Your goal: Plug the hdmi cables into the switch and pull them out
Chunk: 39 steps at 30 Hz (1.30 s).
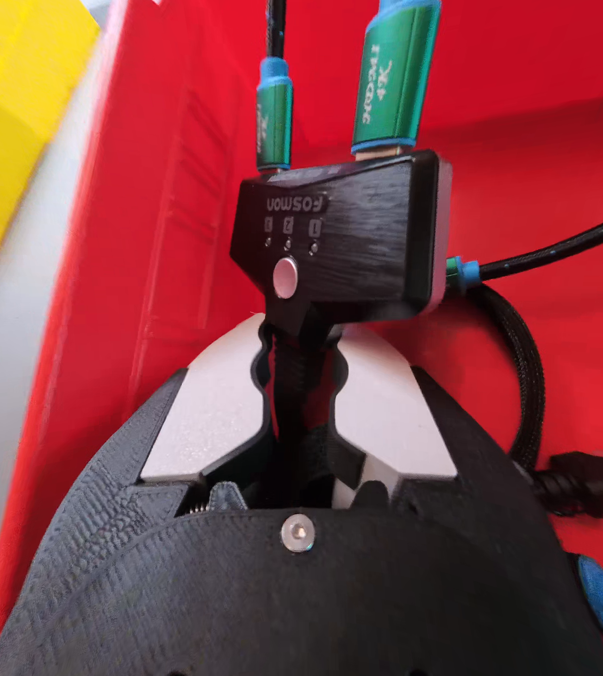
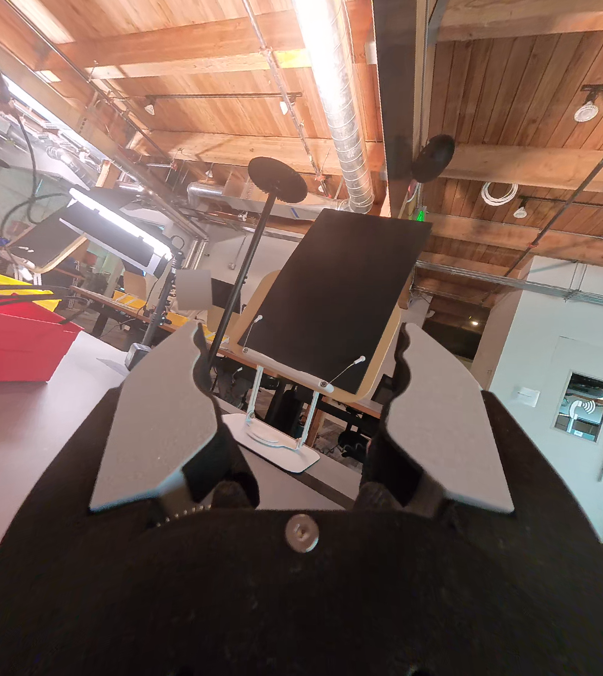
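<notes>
The black switch (image 1: 340,237) hung inside the red bin (image 1: 512,109), two green plugs (image 1: 389,84) seated at twelve o'clock — the left gripper (image 1: 298,344) clamped its tail cable (image 1: 294,387), likely as anchor. The right gripper (image 2: 298,351) stood apart, empty — seemingly between pulls.

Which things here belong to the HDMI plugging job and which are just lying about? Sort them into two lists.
Job:
- black switch, its pigtail cable clamped in the left gripper
- two green plugs, left and right, seated in the switch
- loose green-tipped cable
- right gripper, open and empty

Lying about:
- red bin
- yellow bin
- black board on a stand
</notes>
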Tool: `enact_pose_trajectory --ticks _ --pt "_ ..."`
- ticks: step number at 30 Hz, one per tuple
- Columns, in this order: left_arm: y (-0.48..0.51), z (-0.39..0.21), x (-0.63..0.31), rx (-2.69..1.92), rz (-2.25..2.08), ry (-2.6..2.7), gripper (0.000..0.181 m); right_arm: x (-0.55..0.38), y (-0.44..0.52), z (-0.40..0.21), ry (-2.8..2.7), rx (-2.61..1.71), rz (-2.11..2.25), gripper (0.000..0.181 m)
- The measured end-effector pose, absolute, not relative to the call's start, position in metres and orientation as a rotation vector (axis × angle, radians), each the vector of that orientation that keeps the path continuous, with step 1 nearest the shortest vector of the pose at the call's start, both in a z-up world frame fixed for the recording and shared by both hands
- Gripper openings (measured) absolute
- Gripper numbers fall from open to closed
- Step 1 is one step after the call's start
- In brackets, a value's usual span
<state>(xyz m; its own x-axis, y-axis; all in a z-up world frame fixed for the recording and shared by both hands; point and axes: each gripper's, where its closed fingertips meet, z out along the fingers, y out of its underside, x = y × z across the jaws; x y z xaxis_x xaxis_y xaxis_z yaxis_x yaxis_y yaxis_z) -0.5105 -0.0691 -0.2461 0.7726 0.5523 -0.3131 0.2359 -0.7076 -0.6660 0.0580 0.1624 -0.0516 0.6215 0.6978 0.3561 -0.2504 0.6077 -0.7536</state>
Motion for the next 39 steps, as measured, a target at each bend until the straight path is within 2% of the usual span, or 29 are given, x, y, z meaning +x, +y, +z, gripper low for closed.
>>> enact_pose_trajectory --ticks 4,13,19,24,29,33,35,37,39 --pt "-0.073 -0.184 -0.509 -2.107 0.844 -0.543 0.029 0.057 0.166 -0.055 -0.701 -0.742 0.605 0.097" --pt "-0.074 0.022 -0.436 -1.566 1.050 -0.334 0.028 0.052 0.172 -0.062 -0.726 -0.795 0.612 0.096" --pt "-0.045 0.090 -0.333 -1.385 1.081 -0.100 0.028 0.047 0.167 -0.067 -0.734 -0.832 0.824 0.091" --pt "0.001 0.079 -0.234 -1.359 1.043 0.127 0.028 0.045 0.171 -0.073 -0.707 -0.918 1.031 0.081" --pt "0.055 0.000 -0.136 -1.465 0.898 0.398 0.028 0.038 0.159 -0.079 -0.791 -0.950 1.088 0.055" --pt "0.084 -0.059 -0.105 -1.531 0.877 0.463 0.028 0.025 0.139 -0.091 -0.908 -1.069 1.323 0.036" --pt "0.091 -0.071 -0.101 -1.516 0.918 0.456 0.028 0.015 0.119 -0.098 -0.983 -1.159 1.572 0.038" --pt "0.096 -0.081 -0.097 -1.500 0.946 0.453 0.028 0.006 0.092 -0.103 -1.089 -1.190 1.803 0.058" --pt "0.099 -0.089 -0.095 -1.472 0.987 0.451 0.028 0.000 0.073 -0.105 -1.169 -1.209 1.890 0.071"
